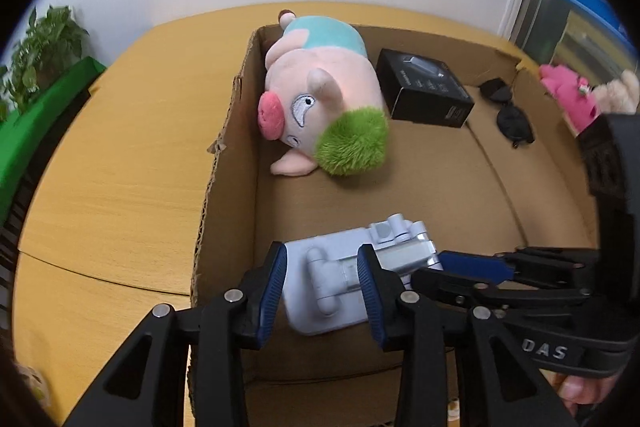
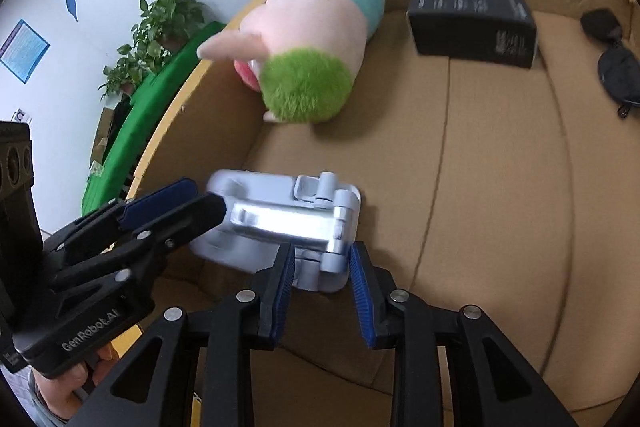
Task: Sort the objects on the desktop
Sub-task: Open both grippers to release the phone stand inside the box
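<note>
A grey folding stand [image 1: 344, 279] [image 2: 280, 223] sits low inside a cardboard box [image 1: 224, 163] [image 2: 500, 155]. My left gripper [image 1: 322, 275] [image 2: 172, 203] is shut on the stand's left half. My right gripper [image 2: 322, 267] [image 1: 472, 267] is shut on the stand's near right end. In the box lie a pink pig plush with green hair [image 1: 320, 103] [image 2: 316, 39], a black carton [image 1: 424, 87] [image 2: 474, 19] and black sunglasses [image 1: 508, 111] [image 2: 612, 55].
The box stands on a yellow wooden table [image 1: 120, 163]. A pink and a cream plush [image 1: 576, 95] lie beyond the box's right wall. A green board and a potted plant [image 1: 44, 47] [image 2: 156, 39] stand to the left by the white wall.
</note>
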A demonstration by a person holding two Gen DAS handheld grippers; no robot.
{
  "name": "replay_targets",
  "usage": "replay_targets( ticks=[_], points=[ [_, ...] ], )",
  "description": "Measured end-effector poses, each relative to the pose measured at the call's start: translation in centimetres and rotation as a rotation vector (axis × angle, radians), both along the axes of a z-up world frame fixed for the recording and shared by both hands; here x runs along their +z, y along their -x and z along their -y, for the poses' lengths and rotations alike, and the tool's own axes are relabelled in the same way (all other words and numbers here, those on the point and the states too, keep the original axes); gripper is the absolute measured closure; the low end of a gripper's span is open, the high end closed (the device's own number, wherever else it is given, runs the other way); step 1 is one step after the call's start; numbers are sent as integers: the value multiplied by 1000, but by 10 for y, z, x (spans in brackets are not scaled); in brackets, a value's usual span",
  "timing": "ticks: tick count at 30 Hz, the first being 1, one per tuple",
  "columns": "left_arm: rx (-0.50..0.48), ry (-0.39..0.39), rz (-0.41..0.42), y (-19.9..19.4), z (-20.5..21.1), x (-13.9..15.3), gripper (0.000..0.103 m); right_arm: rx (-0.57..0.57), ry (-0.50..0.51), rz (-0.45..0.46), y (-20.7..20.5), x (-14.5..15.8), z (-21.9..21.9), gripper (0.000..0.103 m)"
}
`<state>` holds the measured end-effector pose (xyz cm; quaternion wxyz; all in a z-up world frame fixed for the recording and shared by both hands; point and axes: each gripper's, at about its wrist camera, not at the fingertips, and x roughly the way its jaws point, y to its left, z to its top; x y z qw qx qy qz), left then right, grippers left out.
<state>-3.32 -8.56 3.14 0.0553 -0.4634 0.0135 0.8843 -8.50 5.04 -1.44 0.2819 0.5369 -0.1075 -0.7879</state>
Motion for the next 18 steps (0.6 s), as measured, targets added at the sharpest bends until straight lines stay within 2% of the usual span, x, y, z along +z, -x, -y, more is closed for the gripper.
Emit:
replay_targets(
  ticks=[3,6,8,9,10,11,13,16,18],
  points=[
    [15,-23,0,-2,5,4,67,-7,-1,-12,-4,4,-3,70],
    [29,-70,-44,-9,13,18,67,-70,25,-78,-10,23,-22,53],
    [29,-103,-109,-22,16,37,63,-104,18,-151,-21,42,-36,31],
    [26,-113,-145,-29,14,47,56,-126,-9,-206,-31,55,-44,25],
    [25,-116,-190,-38,11,58,48,-151,-56,-276,-43,69,-52,14],
    [23,-117,-244,-49,8,69,44,-170,-91,-326,-53,79,-58,6],
    [7,-128,-320,-65,-2,87,27,-217,-149,-419,-77,97,-70,0],
    [-48,-132,-417,-86,-28,105,24,-258,-212,-482,-93,112,-82,0],
    [-95,-149,-431,-93,-47,107,23,-277,-239,-499,-104,117,-88,0]
  ],
)
